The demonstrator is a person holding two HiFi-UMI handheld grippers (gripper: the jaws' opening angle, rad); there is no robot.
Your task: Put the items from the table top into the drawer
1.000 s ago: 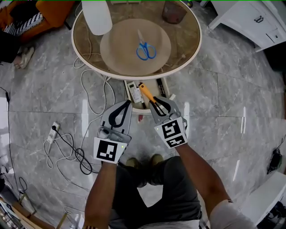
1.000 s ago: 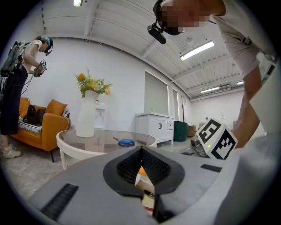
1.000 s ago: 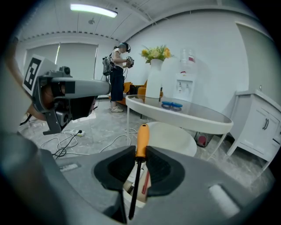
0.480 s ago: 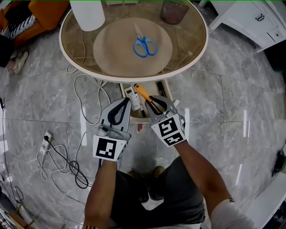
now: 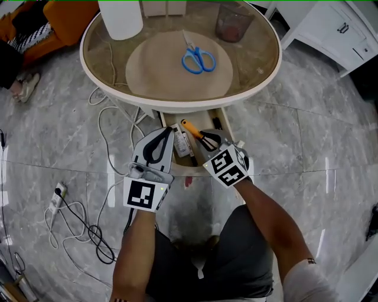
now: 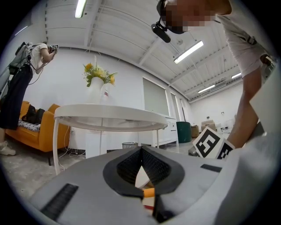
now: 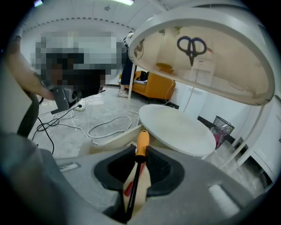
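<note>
Screwdriver (image 5: 190,128), orange handle and black shaft: held in the right gripper (image 5: 208,140), above the open drawer (image 5: 165,122) that juts from under the round desk (image 5: 177,107). Handle points away from the person, toward the desk. The right gripper view shows the jaws clenched on the screwdriver (image 7: 141,141) at the base of the handle, with the shaft running back between the pads of the right gripper (image 7: 140,152). Whether the tool touches anything in the drawer cannot be told.

Left gripper (image 5: 166,134): just beside the right one, at the drawer's left side. The left gripper view shows its jaw tips (image 6: 141,150) meeting, clenched on nothing.

Drawer contents: a white remote-like item (image 5: 182,144) lies left of the screwdriver and a dark pen-like item (image 5: 215,122) lies toward the right wall.

Desk top: blue-handled scissors (image 5: 198,61) lie over a tan round patch (image 5: 159,71), well apart from both grippers. A white cylinder (image 5: 121,17) stands at the far left edge of the desk.

Surroundings: a white cable (image 5: 112,130) trails across the grey marble floor (image 5: 307,147), with a power strip (image 5: 58,194) to the left. An orange sofa (image 5: 65,15) sits at the upper left and a white cabinet (image 5: 336,29) at the upper right. A mesh bin (image 5: 233,20) stands beyond the desk.
</note>
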